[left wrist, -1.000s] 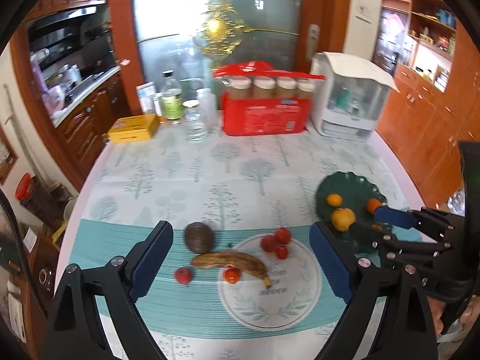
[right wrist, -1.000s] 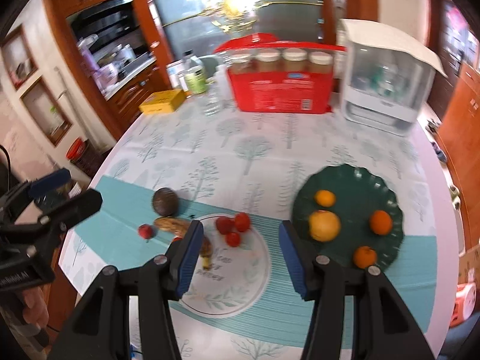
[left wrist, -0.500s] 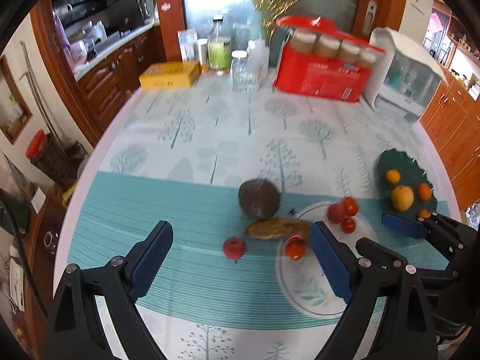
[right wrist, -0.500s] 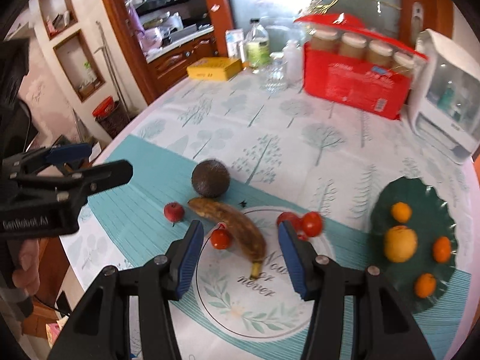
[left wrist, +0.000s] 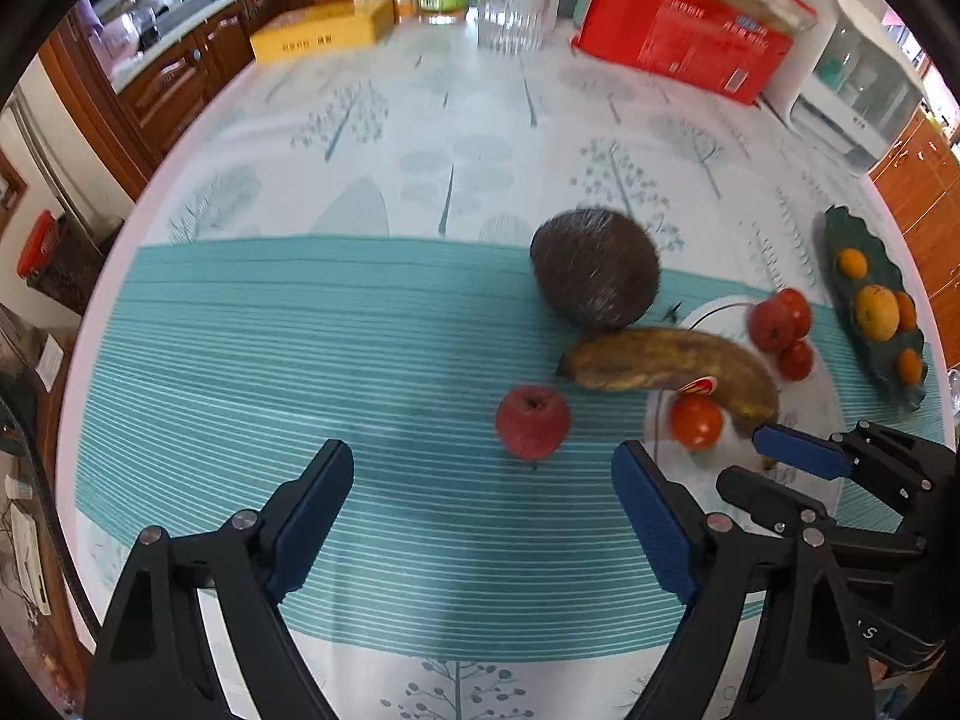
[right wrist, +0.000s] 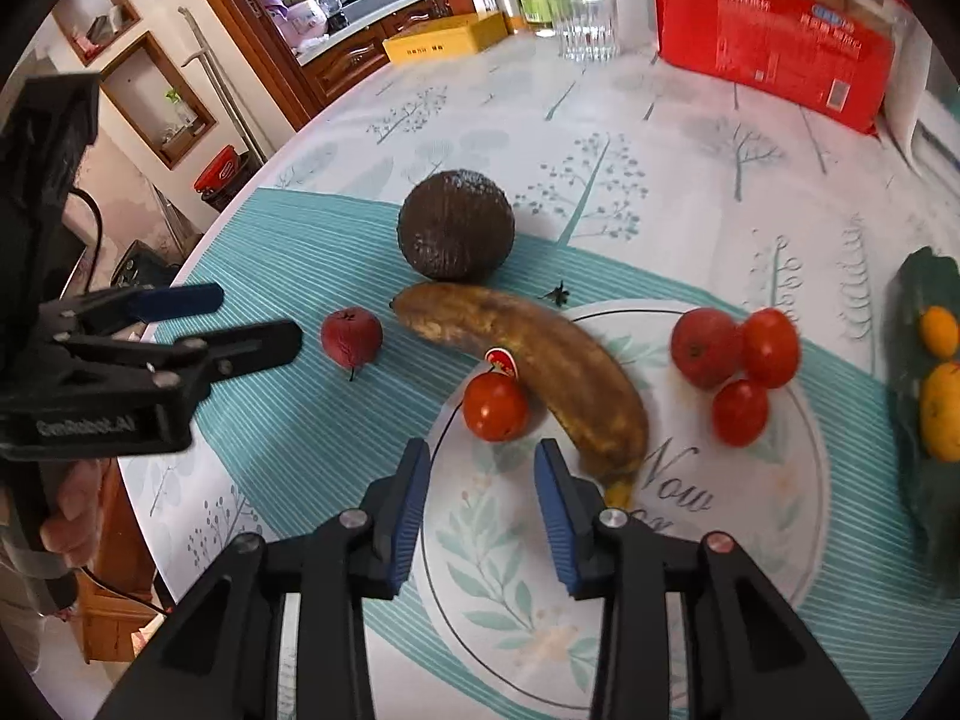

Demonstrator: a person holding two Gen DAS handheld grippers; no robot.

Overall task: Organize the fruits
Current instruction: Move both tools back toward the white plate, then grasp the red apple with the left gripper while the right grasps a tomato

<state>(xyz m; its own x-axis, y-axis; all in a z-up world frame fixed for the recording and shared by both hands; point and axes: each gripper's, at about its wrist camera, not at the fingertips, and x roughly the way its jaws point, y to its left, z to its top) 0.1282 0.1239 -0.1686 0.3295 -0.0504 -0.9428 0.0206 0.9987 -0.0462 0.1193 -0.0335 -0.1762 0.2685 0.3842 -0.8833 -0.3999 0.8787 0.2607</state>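
Observation:
A small red apple (left wrist: 532,422) (right wrist: 351,336) lies on the teal cloth just ahead of my open, empty left gripper (left wrist: 483,468) (right wrist: 258,324). A brown banana (left wrist: 666,365) (right wrist: 528,360) lies beside a dark round avocado-like fruit (left wrist: 596,275) (right wrist: 456,231). A red tomato (right wrist: 495,407) (left wrist: 696,420) sits right in front of my open, empty right gripper (right wrist: 483,462) (left wrist: 756,456). Three more red fruits (right wrist: 735,360) cluster to the right. A dark green plate (left wrist: 840,240) holds oranges (left wrist: 877,312).
At the table's back stand a red box (right wrist: 774,30), a yellow box (left wrist: 324,30), bottles and a glass (right wrist: 588,27), and a white appliance (left wrist: 852,72). The table edge (left wrist: 114,252) falls away on the left towards wooden cabinets.
Both grippers have moved down and forward towards the fruit: the left one closes in on the small apple, the right one on the tomato beside the banana. Both stay open.

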